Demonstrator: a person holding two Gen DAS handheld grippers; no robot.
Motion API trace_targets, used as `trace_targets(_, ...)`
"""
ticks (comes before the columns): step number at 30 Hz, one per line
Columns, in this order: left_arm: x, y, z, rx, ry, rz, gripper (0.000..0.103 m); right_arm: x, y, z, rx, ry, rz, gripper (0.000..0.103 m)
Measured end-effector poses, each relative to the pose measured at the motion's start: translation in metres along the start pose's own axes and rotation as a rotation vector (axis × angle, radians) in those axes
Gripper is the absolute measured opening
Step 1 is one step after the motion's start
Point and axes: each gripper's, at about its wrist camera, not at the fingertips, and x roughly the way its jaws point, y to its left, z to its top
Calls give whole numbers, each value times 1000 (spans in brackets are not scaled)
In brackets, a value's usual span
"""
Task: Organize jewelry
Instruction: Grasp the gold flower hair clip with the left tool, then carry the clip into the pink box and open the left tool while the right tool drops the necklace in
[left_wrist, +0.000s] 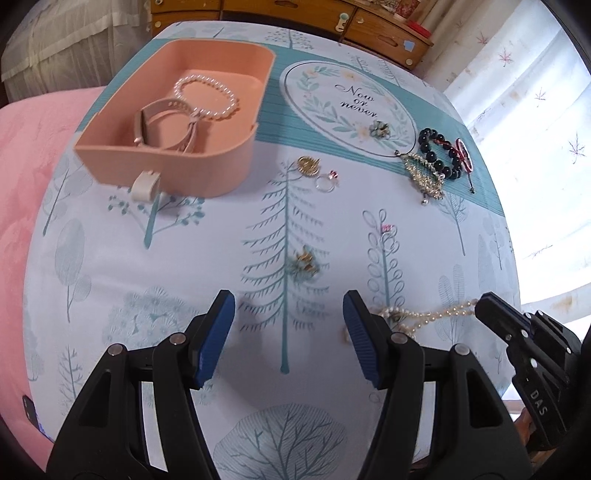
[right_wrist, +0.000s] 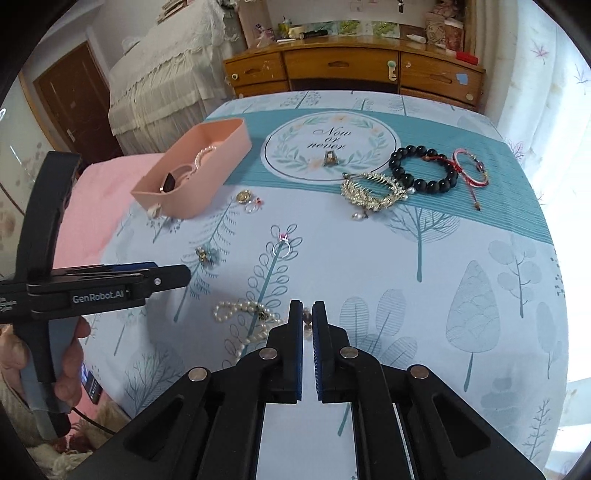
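Gripping pearl necklace — right hand-held gripper clamped on one end | left hand-held gripper half open, empty | strand limp, slippery — best pinched mid-length.

Wooden dresser against the far wall, cluttered top, lace-covered bed left of it, brown door further left, sunlit floral curtain right of it.
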Motion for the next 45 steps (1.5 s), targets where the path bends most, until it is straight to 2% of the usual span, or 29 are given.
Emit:
trace_targets(7,18,-15,14,152,-22,39,58,-8,3,-2,-2,-20,17,4)
trace_targets(11,28,-18,10,237,2,13,58,-12,0,-1,15,-29,24,4)
trace_targets(14,29,-21,8,289,-18,8,58,-16,-4,0,26,-41,29,4)
trace_targets(19,28,-23,6,341,-56,39,32,-17,-6,1,38,-41,36,4)
trace_targets(21,27,-22,5,346,-62,45,22,-18,-6,1,39,-43,35,4)
trace_targets(22,27,-22,4,347,-65,45,21,-18,-6,1,40,-43,35,4)
trace_targets(29,22,-19,3,322,-77,39,21,-23,-3,3,40,-65,42,4)
trace_targets(33,1,-24,8,321,-115,35,21,-36,5,14,17,-96,54,4)
trace_targets(39,-47,-30,30,298,-219,69,21,-72,30,52,-56,-189,83,4)
trace_targets(45,-74,-6,69,157,-294,150,21,-109,70,115,-126,-330,116,4)
